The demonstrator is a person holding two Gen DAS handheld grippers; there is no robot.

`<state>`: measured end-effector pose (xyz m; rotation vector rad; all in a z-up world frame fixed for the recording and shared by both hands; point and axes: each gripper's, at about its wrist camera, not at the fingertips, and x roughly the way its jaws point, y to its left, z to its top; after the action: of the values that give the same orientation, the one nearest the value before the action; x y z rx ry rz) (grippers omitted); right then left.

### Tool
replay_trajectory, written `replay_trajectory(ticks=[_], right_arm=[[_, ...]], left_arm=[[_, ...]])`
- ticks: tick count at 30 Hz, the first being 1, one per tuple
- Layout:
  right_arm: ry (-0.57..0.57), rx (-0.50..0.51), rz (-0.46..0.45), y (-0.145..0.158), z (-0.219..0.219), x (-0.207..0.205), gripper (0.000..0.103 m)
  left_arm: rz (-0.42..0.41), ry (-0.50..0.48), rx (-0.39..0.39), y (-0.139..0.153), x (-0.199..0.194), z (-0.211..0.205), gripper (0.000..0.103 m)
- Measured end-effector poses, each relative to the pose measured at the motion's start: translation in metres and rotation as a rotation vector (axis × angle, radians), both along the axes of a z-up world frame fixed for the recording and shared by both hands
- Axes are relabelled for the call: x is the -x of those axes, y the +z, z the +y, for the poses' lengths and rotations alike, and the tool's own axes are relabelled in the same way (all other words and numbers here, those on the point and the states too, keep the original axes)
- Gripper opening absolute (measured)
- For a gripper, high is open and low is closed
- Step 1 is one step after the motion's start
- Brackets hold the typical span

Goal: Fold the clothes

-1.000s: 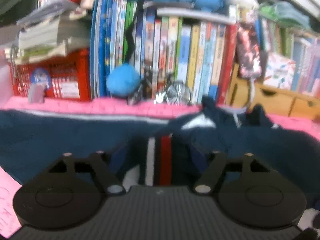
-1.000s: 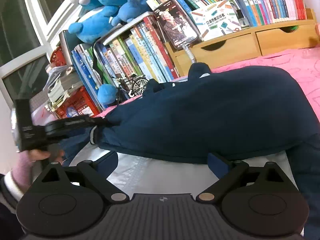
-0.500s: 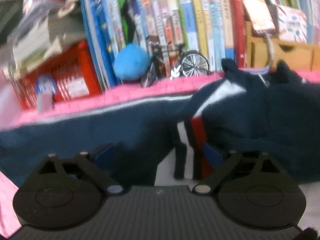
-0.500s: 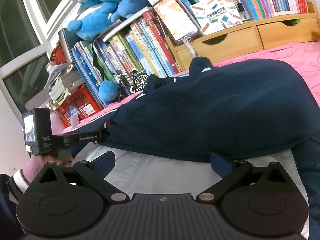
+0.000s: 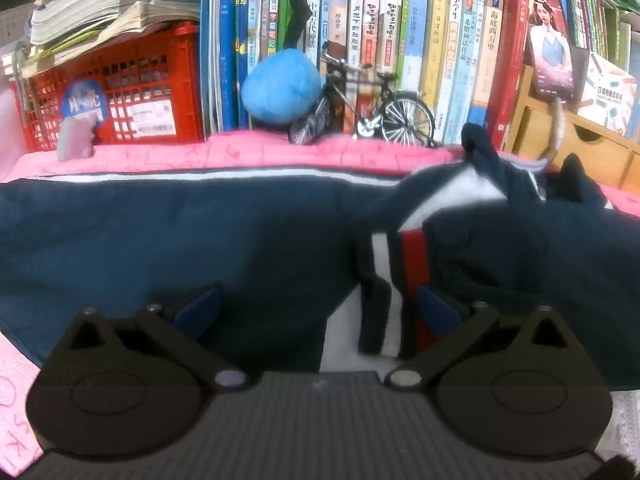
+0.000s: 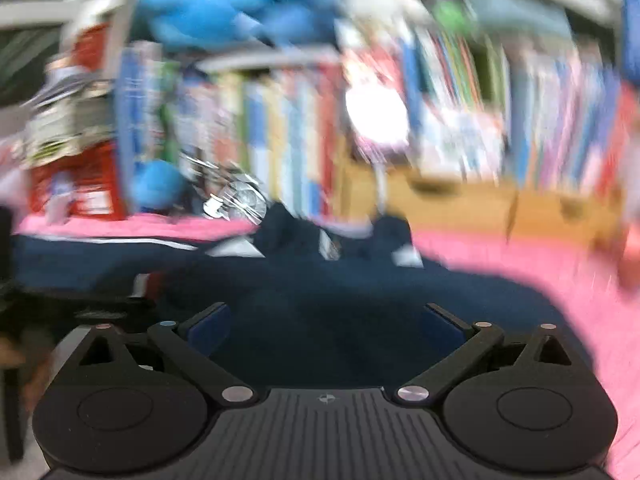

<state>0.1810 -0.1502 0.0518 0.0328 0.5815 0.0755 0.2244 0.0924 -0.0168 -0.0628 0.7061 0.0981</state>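
The left wrist view was sharp; the right wrist view was smeared with blur, so fine detail came from the left alone.

In the left view, the left gripper (image 5: 316, 312) filled the bottom of the frame, its jaws released and spread wide, nothing pressed between the blue pads. Just beyond them lay the navy jacket (image 5: 160, 240), stretched across the middle of the frame on a pink cover (image 5: 240, 154). A white and red striped band (image 5: 396, 272) of the jacket ran down at centre right, ending between the jaws but nearer the right pad. The collar (image 5: 480, 148) rose at the upper right.

Farther back, at upper left, a red crate (image 5: 152, 88) held stacks of paper booklets, with more piled on its top. Beside it stood a blue plush ball (image 5: 282, 94), a model bicycle (image 5: 360, 112) and a row of books (image 5: 400, 40).

In the right view, the right gripper (image 6: 326, 328) sat at the bottom, jaws released and wide, pointing down over the dark jacket (image 6: 340, 300). Only this view showed the pink cover (image 6: 560, 264) bare at right and wooden drawers (image 6: 480, 208) behind it.
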Motion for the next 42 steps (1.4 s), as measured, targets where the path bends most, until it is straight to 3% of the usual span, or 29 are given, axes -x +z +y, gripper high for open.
replay_trajectory(ticks=[3,8,9,10,13,17,21,23,27,31,36,42], right_arm=[[-0.103,-0.018,0.149,-0.02,-0.045,-0.015,0.086],[-0.151,0.054,0.13,-0.025,-0.117,0.008,0.086],[-0.196,0.077,0.134,-0.024,-0.127,0.009,0.087],[-0.262,0.075,0.148,-0.023,-0.141,0.008,0.096],[-0.428,0.019,0.18,-0.026,-0.185,0.011,0.097],[-0.639,0.07,0.193,-0.011,-0.211,0.021,0.081],[-0.485,-0.07,0.063,0.016,-0.187,0.032,0.081],[-0.345,-0.112,0.046,0.02,-0.154,0.018,0.081],[-0.06,-0.099,0.048,0.01,-0.066,-0.017,0.081],[0.102,-0.076,0.11,-0.01,-0.004,-0.049,0.078],[0.052,-0.06,0.178,-0.023,-0.024,-0.079,0.071],[-0.093,-0.018,0.18,-0.022,-0.116,-0.092,0.041]], left_arm=[[0.0,0.0,0.001,-0.001,0.0,0.0,0.103],[-0.001,-0.001,0.002,-0.001,0.0,0.0,0.103],[-0.001,-0.001,0.003,-0.001,0.0,0.001,0.103],[-0.001,-0.001,0.003,-0.001,0.0,0.001,0.103],[-0.001,-0.002,0.003,-0.001,0.0,0.001,0.103],[-0.002,-0.003,0.003,-0.001,0.0,0.001,0.103],[-0.002,-0.003,0.003,-0.002,0.0,0.001,0.103],[-0.002,-0.002,0.003,-0.002,0.0,0.001,0.103],[-0.002,-0.002,0.003,-0.002,0.0,0.001,0.103],[-0.002,-0.002,0.003,-0.002,0.0,0.001,0.103],[-0.002,-0.002,0.004,-0.002,0.0,0.001,0.103],[-0.002,-0.005,0.006,-0.002,0.0,0.001,0.103]])
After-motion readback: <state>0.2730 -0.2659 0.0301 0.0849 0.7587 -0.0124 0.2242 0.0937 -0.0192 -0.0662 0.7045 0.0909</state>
